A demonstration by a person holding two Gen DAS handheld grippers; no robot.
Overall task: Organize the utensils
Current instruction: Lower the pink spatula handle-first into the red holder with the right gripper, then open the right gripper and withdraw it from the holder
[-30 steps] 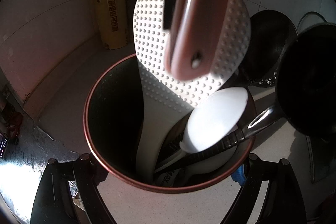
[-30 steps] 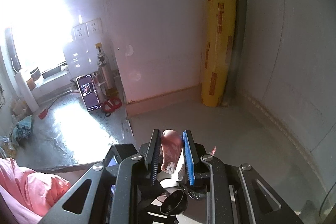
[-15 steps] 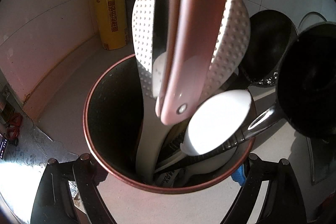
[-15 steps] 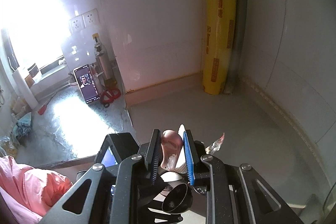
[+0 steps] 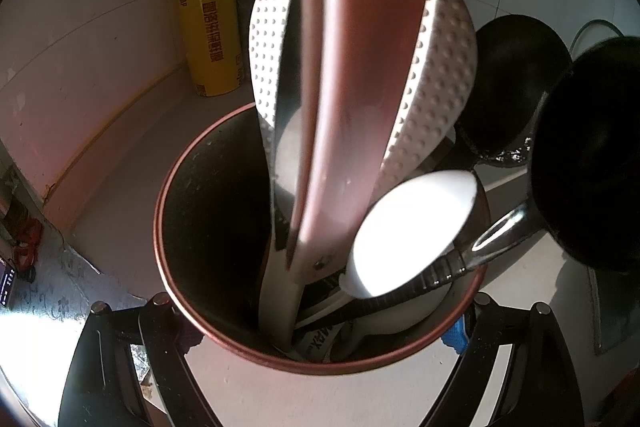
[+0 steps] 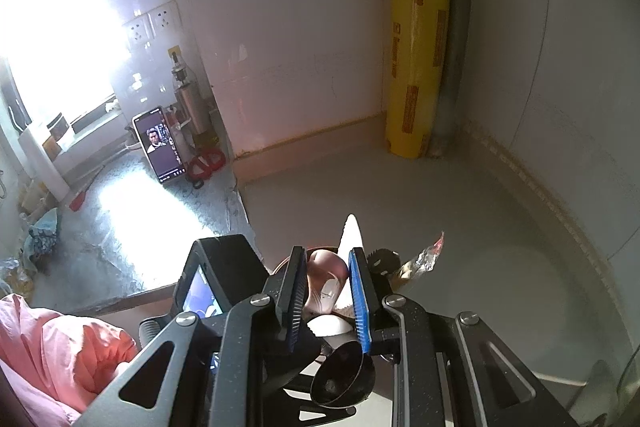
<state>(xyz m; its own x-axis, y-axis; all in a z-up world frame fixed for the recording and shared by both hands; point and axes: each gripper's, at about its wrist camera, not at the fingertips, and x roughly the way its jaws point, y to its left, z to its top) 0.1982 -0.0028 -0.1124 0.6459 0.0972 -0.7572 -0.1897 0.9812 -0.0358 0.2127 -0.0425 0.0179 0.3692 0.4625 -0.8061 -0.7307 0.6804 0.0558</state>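
A copper-rimmed utensil holder [image 5: 160, 227] fills the left wrist view, and my left gripper [image 5: 320, 303] is shut on it, one finger on each side of its wall. Inside stand a white dotted rice paddle [image 5: 440, 67], a white spoon [image 5: 412, 235] and a black ladle [image 5: 600, 167] with a steel handle. A pink-handled utensil [image 5: 352, 107] hangs handle-end down, its tip inside the holder's mouth beside the paddle. My right gripper [image 6: 326, 287] is shut on that pink utensil [image 6: 324, 267], directly above the holder.
A yellow cling-wrap roll [image 5: 208, 7] stands in the wall corner behind the holder. A black pan [image 5: 516, 87] lies to the right. In the right wrist view a phone [image 6: 158, 145] leans at the left and a pink cloth [image 6: 52, 359] is at the bottom left.
The pink utensil has come down from above the rim, and its tip is now inside the holder. The holder and the left gripper have not moved.
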